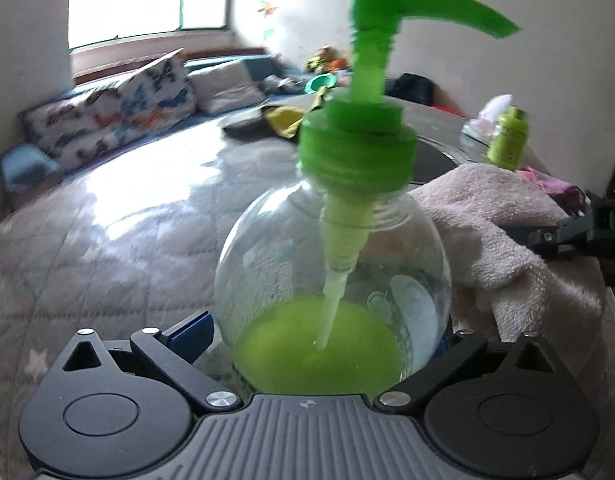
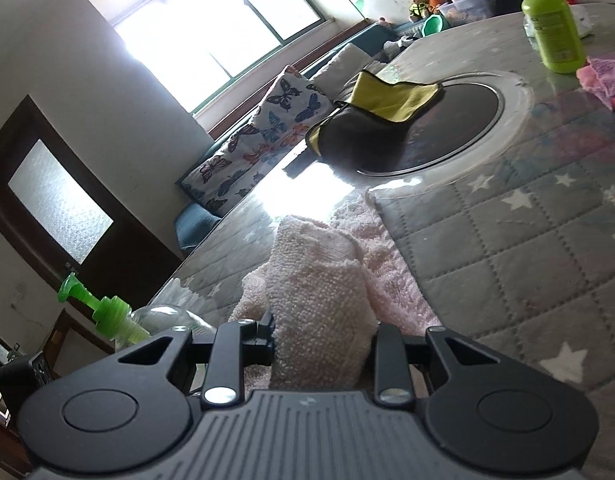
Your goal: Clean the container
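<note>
The round clear plastic pump bottle with its green pump head and a pool of green liquid at the bottom stands on the quilted grey desk, between the widely spread jaws of the left hand-held gripper; whether the pads press on it I cannot tell. Just right of the bottle, the right hand-held gripper pinches a fluffy pale pink towel. Steady the bottle firmly first, then wipe its curved wall with the towel.

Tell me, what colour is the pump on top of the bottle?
Bright green pump, clearest in the left wrist view.
</note>
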Motion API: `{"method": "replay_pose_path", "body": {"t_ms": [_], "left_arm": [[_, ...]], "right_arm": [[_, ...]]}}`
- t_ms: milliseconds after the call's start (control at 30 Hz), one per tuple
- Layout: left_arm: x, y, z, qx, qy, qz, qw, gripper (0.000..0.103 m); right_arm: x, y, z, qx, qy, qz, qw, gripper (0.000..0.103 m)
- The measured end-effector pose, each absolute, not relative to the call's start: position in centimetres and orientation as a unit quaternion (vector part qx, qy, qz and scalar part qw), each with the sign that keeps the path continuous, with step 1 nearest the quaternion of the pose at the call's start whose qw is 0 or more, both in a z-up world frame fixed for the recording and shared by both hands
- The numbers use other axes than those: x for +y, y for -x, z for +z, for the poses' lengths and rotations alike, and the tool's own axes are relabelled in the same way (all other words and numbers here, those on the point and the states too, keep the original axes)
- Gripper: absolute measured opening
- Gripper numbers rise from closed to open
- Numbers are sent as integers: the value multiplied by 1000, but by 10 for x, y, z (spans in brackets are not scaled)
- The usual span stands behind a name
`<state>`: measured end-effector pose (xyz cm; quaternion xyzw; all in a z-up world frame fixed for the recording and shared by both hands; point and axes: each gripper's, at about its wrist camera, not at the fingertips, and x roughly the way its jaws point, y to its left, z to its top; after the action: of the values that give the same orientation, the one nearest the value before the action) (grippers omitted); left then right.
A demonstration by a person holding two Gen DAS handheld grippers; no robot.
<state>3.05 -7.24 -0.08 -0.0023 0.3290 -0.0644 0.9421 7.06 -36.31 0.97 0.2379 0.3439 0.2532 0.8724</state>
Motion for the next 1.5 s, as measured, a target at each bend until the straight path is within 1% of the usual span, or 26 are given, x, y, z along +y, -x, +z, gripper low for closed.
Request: {"method": "replay_pose_path", "body": {"t_ms": [67, 100, 133, 500, 767, 867, 967, 1000, 1100, 1267, 1367, 1500], "left_arm": [[-77, -30, -2, 323, -27, -89, 942, 94], [-78, -31, -3, 325, -35, -101, 940, 90], [-76, -33, -3, 325, -38, -112, 938, 89], [-69, -38, -12, 310, -54, -187, 930, 88], [-72, -53, -18, 287, -129, -310, 897, 88], [-70, -60, -20, 285, -141, -343, 884, 89], [-71, -63, -24, 293, -142, -337, 883, 97], [-72, -61, -24, 290, -147, -333, 885, 103], [-78, -56, -25, 282, -164, -319, 890, 103], [-75, -62, -28, 301, -142, -319, 888, 103], [-70, -69, -29, 314, -125, -321, 885, 103], [-67, -71, -29, 313, -125, -321, 885, 103]], "right_arm": [[-364, -71, 9, 345, -239, 252, 872, 27], [-365, -71, 9, 345, -238, 252, 872, 27], [-365, -71, 9, 345, -238, 251, 872, 27], [-363, -71, 9, 347, -236, 250, 873, 27], [-367, -72, 8, 348, -241, 247, 872, 27], [-370, -74, 9, 348, -253, 249, 867, 27], [-371, -74, 16, 339, -274, 259, 862, 27], [-369, -75, 20, 335, -282, 265, 859, 27], [-364, -77, 34, 319, -300, 287, 852, 27], [-345, -82, 55, 293, -326, 334, 835, 27], [-333, -88, 52, 300, -323, 341, 830, 27], [-328, -96, 29, 320, -331, 322, 827, 27]]}}
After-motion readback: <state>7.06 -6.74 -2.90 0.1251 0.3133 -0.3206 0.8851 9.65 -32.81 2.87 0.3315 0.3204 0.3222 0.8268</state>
